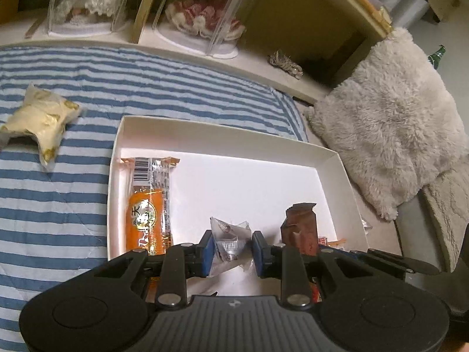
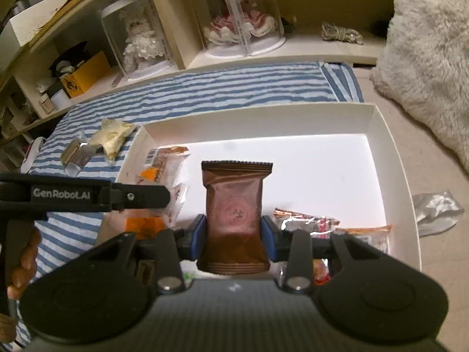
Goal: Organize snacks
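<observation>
A white shallow box (image 1: 328,154) (image 2: 381,123) lies on the striped bedding. My left gripper (image 1: 231,249) is shut on a small silver-clear wrapped snack (image 1: 230,234), held over the box's near part. My right gripper (image 2: 233,237) is shut on a brown packet (image 2: 234,205) with a pink round mark, also over the box. The same brown packet (image 1: 300,226) shows at the right in the left wrist view. An orange snack bar (image 1: 149,202) lies along the box's left wall. Several wrapped snacks (image 2: 307,221) lie in the box's near right corner.
A cream-yellow packet (image 1: 38,120) (image 2: 112,138) and a silver wrapper (image 2: 74,154) lie on the blue-striped cover left of the box. A silver packet (image 2: 436,209) lies right of it. A fluffy beige cushion (image 1: 390,123) stands at right. Shelves with dolls under clear covers (image 2: 240,20) run behind.
</observation>
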Available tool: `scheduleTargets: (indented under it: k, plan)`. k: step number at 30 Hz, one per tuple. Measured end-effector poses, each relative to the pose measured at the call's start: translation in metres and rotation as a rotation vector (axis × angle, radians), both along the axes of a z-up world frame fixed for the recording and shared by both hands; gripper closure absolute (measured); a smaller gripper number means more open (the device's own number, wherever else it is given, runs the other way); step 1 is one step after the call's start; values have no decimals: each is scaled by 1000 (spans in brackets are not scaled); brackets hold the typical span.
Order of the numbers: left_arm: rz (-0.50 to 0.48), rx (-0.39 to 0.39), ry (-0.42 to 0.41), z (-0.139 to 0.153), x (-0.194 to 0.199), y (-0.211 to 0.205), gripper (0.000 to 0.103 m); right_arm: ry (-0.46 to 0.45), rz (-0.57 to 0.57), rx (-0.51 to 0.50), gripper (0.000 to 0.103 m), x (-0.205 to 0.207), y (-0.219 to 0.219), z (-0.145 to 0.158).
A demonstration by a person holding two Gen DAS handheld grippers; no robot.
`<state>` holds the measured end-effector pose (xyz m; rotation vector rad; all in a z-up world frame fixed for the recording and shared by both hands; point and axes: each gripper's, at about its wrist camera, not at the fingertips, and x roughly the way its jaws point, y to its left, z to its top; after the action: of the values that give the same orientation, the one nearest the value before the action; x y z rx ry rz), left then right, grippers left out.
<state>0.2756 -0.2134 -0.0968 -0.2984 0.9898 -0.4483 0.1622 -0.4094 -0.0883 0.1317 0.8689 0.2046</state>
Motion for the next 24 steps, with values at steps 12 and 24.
scheduleTargets:
  k: [12, 24]
  plan:
    - [20, 19, 45, -16, 10, 4, 74, 21, 7, 14, 57, 15, 3, -12]
    - [-3, 31, 69, -19, 10, -6, 59, 2, -1, 1, 40, 8, 0, -1]
